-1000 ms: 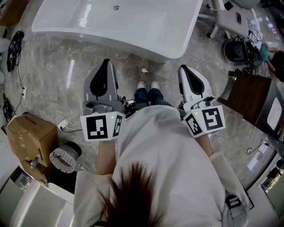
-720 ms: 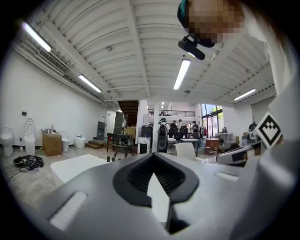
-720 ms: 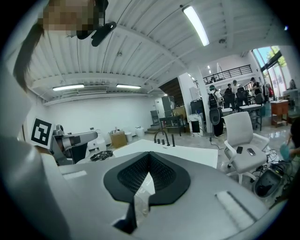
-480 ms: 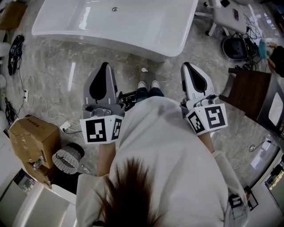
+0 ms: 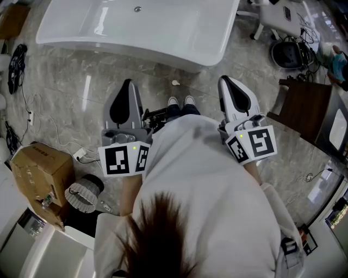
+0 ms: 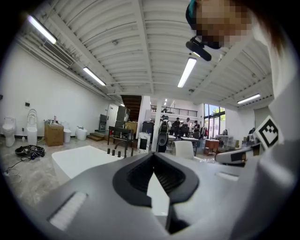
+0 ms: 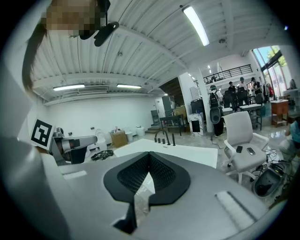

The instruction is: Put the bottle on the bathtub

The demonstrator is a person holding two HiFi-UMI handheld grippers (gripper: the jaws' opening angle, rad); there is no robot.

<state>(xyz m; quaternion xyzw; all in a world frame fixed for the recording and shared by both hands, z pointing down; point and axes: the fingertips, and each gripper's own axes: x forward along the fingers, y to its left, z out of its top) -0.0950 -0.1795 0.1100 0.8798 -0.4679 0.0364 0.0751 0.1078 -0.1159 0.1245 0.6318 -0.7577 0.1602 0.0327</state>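
I'm watching both grippers held out level over the marble floor. The left gripper (image 5: pixel 128 82) has its jaws pressed together with nothing between them, and the right gripper (image 5: pixel 226 81) is the same, tips meeting on empty air. The bathtub (image 5: pixel 163 32) lies just ahead of the person's shoes, its white basin showing only the drain (image 5: pixel 137 8); I cannot find the bottle in any view. A cardboard box (image 5: pixel 38 171) sits at the left by the wall, and I cannot tell what is in it. The only print I see is the black-and-white squares on each marker cube (image 5: pixel 124 159), with no readable writing.
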